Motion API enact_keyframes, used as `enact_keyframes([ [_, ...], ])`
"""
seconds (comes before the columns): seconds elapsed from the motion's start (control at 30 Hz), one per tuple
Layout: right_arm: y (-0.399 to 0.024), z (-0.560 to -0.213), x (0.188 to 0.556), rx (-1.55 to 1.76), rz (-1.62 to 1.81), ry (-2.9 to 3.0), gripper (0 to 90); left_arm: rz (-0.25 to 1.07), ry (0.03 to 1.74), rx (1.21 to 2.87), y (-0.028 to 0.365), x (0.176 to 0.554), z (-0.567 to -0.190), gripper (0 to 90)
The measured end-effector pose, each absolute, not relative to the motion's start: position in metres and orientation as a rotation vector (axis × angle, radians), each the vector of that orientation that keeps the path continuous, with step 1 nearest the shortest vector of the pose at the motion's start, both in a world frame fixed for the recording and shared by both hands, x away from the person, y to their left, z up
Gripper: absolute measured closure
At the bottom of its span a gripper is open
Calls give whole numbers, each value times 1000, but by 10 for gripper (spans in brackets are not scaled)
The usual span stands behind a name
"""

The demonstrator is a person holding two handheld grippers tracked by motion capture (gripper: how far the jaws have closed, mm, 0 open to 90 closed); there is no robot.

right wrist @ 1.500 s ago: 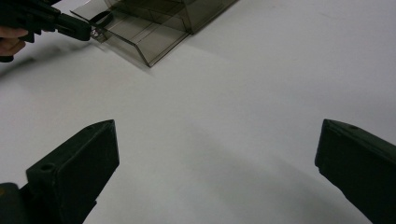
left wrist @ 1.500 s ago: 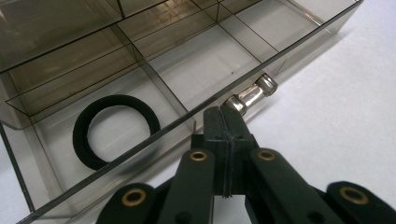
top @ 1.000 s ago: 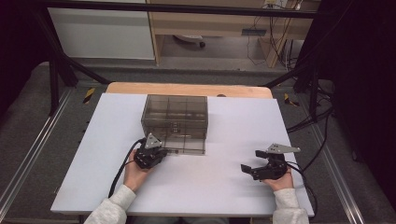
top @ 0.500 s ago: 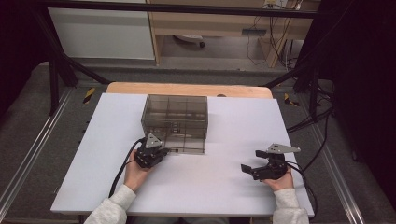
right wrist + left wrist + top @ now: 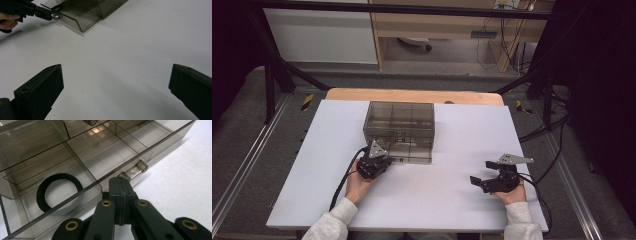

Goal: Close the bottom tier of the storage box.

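Right now my left gripper (image 5: 121, 181) has its jaws pressed together on the small clear handle (image 5: 133, 170) of the bottom drawer (image 5: 75, 185) in the smoky plastic drawer cabinet (image 5: 399, 131). In the left gripper view the handle sticks out just past the jaw tips, towards the right and far side of that picture, with its long axis running along the drawer's front edge. The drawer is already partly out towards me. Its travel runs near to far on the white table (image 5: 452, 200), so I judge the pull should come straight back towards the near edge, in line with my left forearm; any sideways drag would likely skew the light cabinet instead of sliding the drawer.

Inside the drawer, to the left of the jaws in that view, a black ring (image 5: 59, 191) lies flat in the nearest compartment, behind the clear front wall; the compartments beyond it look bare.

My right gripper (image 5: 482, 181) rests on the table well off to the right, jaws spread wide with nothing between them. The left hand is clearly the nearer one. Nothing stands between the right gripper and the cabinet, so it could come across to steady the cabinet or reach for the ring.
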State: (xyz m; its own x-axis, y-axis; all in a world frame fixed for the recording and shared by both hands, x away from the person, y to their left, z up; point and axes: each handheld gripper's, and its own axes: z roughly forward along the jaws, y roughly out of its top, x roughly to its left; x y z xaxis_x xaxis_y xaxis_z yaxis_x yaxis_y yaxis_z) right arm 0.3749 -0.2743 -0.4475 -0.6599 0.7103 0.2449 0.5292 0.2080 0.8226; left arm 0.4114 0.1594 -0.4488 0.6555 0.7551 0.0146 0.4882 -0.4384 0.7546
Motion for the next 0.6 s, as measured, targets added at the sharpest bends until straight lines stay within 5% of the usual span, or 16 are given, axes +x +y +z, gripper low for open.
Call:
enact_keyframes([
  [0.6, -274, -448, 375, 1191, 1437, 2289, 2, 469, 961, 2109, 159, 415, -448, 894],
])
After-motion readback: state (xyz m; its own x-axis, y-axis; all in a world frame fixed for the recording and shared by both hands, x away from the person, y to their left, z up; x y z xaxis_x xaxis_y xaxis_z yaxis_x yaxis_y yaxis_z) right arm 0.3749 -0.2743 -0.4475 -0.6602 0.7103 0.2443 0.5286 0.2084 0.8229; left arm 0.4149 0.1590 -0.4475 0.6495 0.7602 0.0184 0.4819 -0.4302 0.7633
